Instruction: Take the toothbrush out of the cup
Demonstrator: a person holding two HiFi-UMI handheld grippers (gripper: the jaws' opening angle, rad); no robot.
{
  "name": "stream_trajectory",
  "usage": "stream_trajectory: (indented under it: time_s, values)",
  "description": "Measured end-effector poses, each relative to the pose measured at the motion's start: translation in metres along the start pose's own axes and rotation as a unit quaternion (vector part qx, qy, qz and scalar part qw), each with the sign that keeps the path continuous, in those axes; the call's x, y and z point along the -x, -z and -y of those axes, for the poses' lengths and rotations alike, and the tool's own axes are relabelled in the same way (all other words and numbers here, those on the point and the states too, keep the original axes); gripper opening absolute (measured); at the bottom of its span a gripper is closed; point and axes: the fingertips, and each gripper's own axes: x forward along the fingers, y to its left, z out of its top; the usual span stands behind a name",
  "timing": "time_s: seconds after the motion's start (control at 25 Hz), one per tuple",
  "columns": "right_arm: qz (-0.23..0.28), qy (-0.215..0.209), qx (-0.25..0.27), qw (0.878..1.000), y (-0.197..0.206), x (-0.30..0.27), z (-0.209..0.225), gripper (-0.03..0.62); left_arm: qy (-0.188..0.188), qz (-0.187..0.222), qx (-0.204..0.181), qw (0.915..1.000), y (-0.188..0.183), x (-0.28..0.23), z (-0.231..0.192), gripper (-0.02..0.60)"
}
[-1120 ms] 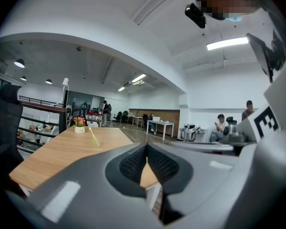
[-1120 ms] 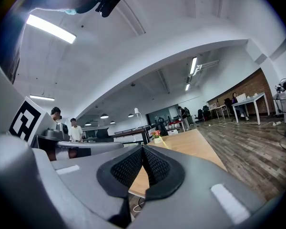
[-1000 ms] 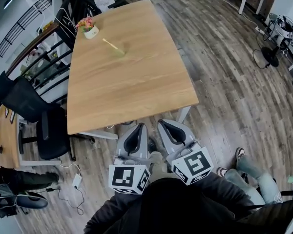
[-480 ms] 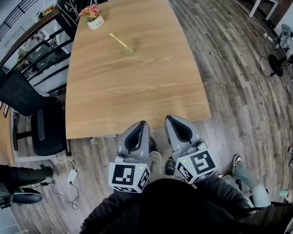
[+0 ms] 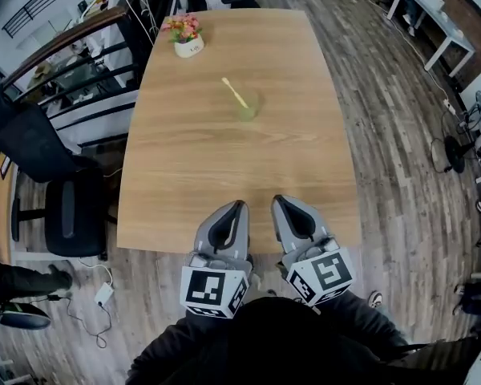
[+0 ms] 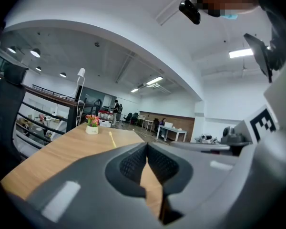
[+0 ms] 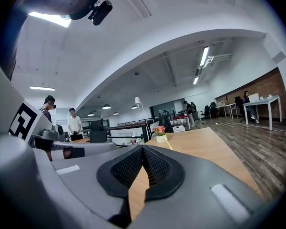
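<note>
While both sets of jaws are pressed together on nothing, you hold the left gripper [image 5: 237, 208] and the right gripper [image 5: 280, 201] side by side over the near edge of the table [image 5: 168, 183], and the task's things are well ahead of them. The cup [image 5: 247, 107], pale green and see-through, stands alone on the bare wood, straight ahead of the gap between your two grippers. It holds the toothbrush [image 5: 235, 92], a thin pale-yellow stick that leans out over the rim, away from you and toward the left gripper's side. No view shows whether anything else, such as water, is in the cup. Farther ahead, beyond the cup and more to the left gripper's side, a small white flower pot [image 5: 189, 48] holds pink and orange flowers; it is well apart from the cup. Risks, as judged: the cup looks light and nothing pins it, so pulling the toothbrush sideways instead of along its lean would likely tip it or drag it across the wood. Arriving with closed jaws would knock the handle or the rim, so spread them first. The handle is slim and may slide between the pads if you pinch it near its tip. The grippers sit close together, so they could bump one another as you reach. Steadying the cup with the spare gripper would cut the tipping risk.
</note>
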Motion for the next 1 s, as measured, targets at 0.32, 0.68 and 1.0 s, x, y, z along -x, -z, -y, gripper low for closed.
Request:
stream_trajectory:
  time_s: [0.32, 0.68, 1.0]
  values:
    - [-0.011, -0.044, 0.026, 0.999, -0.011, -0.055, -0.043, 0.0, -0.034, 0.014, 0.016, 0.9992, -0.017, 0.009, -0.062, 0.008]
    - [-0.002, -0.043, 0.029, 0.999, -0.019, -0.082, -0.034, 0.001, -0.046, 0.016, 0.008, 0.9988, -0.025, -0.009, -0.084, 0.008]
    - [0.012, -0.023, 0.029, 0.999, -0.031, -0.102, -0.002, 0.002, -0.036, 0.022, -0.002, 0.9991, -0.037, -0.048, -0.087, 0.008]
